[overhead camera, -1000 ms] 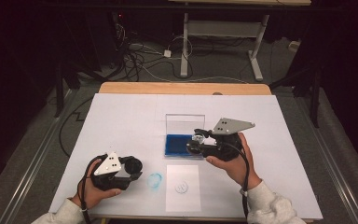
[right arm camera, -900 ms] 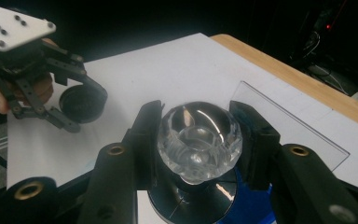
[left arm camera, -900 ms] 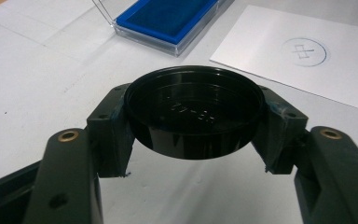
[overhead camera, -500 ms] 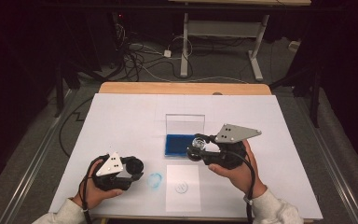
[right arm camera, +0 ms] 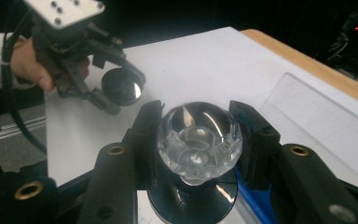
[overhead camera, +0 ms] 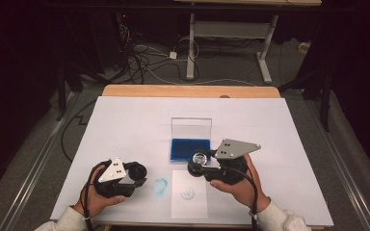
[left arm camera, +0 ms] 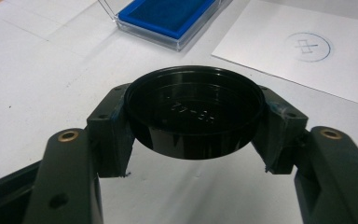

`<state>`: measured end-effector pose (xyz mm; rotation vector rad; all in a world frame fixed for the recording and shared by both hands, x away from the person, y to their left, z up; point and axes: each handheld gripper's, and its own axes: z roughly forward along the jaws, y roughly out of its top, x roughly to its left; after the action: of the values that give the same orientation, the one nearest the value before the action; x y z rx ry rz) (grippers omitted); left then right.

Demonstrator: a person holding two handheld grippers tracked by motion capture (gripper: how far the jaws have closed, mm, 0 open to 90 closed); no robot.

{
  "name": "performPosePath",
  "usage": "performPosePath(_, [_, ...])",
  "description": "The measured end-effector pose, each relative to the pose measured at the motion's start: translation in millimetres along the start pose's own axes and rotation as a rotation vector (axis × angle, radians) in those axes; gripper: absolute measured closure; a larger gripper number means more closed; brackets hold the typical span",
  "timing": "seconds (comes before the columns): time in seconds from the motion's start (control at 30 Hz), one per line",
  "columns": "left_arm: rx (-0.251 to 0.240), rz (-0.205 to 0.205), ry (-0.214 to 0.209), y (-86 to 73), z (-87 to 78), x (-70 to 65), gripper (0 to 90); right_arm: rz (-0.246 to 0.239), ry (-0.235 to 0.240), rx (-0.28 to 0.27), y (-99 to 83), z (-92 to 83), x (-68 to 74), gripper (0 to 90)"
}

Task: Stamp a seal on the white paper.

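Hands at the near edge of the white surface (overhead camera: 125, 125) each hold a gripper. Your left gripper (overhead camera: 134, 175) sits near left, its fingers (left arm camera: 109, 135) pinching a round black lid (left arm camera: 194, 112) by its rim; the lid's hollow side faces up in the left gripper view. Your right gripper (overhead camera: 198, 162) sits near the middle, pointing left, its fingers (right arm camera: 254, 140) pinching a clear faceted stamp (right arm camera: 199, 140) by its knob. In the right gripper view, the stamp's round black base (right arm camera: 193, 198) hangs below the fingers. From the high view, the stamp is above the near edge of the blue ink pad (overhead camera: 189, 148), at its near right corner; whether it touches the pad is unclear. The pad lies in a clear case (overhead camera: 191, 129) with its cover standing open on the far side. Just nearer you lies a white sheet (overhead camera: 189, 202) bearing a blue round mark (overhead camera: 188, 193). Left of the sheet, a blue smudge (overhead camera: 160, 185) marks the surface, between your two grippers.
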<state>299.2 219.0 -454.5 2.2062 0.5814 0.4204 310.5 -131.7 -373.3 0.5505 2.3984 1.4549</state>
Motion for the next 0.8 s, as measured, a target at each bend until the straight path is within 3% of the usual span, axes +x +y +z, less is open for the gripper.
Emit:
performPosePath(0.4, [0.009,0.004,-0.005,1.4,2.1,-1.2,36.7,-0.033,0.061,0.072,-26.3,18.6,23.3,56.8])
performPosePath(0.8, [0.014,0.003,-0.007,1.5,3.0,-1.4,36.7,-0.023,0.061,0.105,-46.2,31.2,24.5,56.8])
